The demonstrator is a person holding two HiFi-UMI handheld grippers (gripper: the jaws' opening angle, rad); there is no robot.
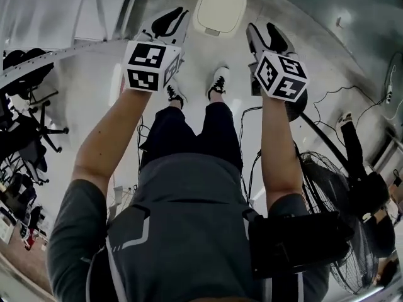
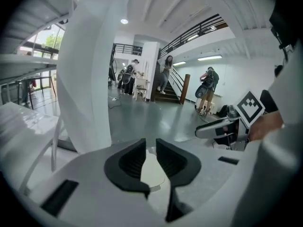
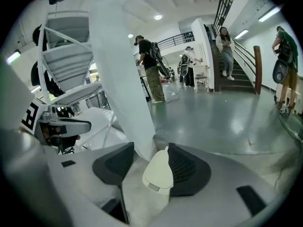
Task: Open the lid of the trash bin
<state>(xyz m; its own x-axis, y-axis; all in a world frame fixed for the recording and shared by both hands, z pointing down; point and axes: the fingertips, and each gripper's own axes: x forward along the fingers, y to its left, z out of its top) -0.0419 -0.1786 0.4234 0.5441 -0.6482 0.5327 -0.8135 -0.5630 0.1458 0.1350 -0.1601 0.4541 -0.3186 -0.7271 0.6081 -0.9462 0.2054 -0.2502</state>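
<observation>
The trash bin stands on the grey floor ahead of my feet, its cream lid down. My left gripper hovers just left of the bin and my right gripper just right of it, both above the floor and touching nothing. In the left gripper view the left gripper has its jaws a narrow gap apart, and the lid shows through that gap far below. In the right gripper view the right gripper is open wider, with the lid seen beyond the jaws, not between them.
A white pillar rises close behind the bin. A standing fan and floor cables lie to my right, office chairs to my left. Several people stand far off by the staircase.
</observation>
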